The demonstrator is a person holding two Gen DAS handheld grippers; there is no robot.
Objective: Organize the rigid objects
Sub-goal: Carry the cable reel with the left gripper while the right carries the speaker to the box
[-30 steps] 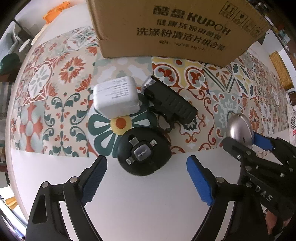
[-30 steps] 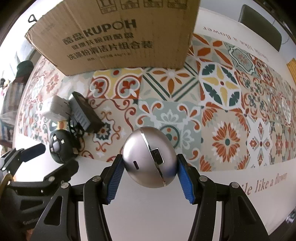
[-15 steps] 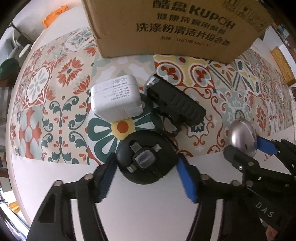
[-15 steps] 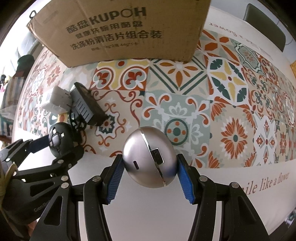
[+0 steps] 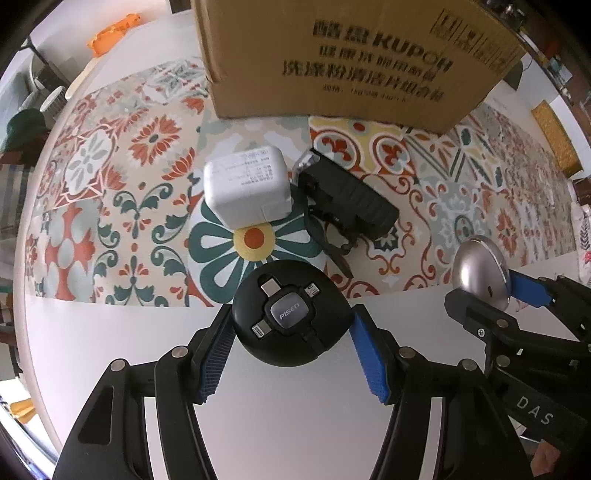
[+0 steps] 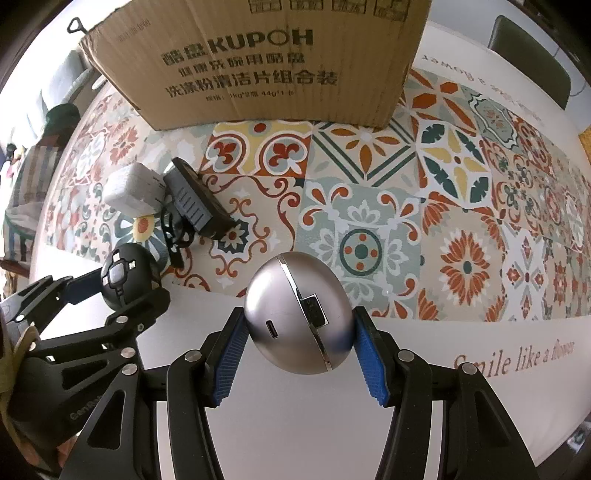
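My left gripper [image 5: 291, 332] is shut on a round black cable reel [image 5: 291, 314] marked PISEN, its blue pads [image 5: 218, 354] pressing both sides just above the table. My right gripper [image 6: 297, 336] is shut on a silver egg-shaped device [image 6: 295, 314], seen in the left wrist view as the silver egg [image 5: 480, 269] at the right. A white charger block [image 5: 247, 188] and a black ribbed adapter [image 5: 347, 195] with a coiled cord lie side by side on the patterned cloth. In the right wrist view the reel [image 6: 125, 273] sits at the left in the left gripper [image 6: 122, 284].
A large brown cardboard box [image 5: 351, 59] printed KUPOH stands at the back of the table; the same box [image 6: 266, 62] shows in the right wrist view. The patterned tablecloth [image 6: 461, 221] stretches right. An orange item [image 5: 110, 31] lies far left.
My left gripper moved forward around the black reel and closed on it, then lifted it slightly. The right gripper kept its hold on the silver egg and shifted a little.
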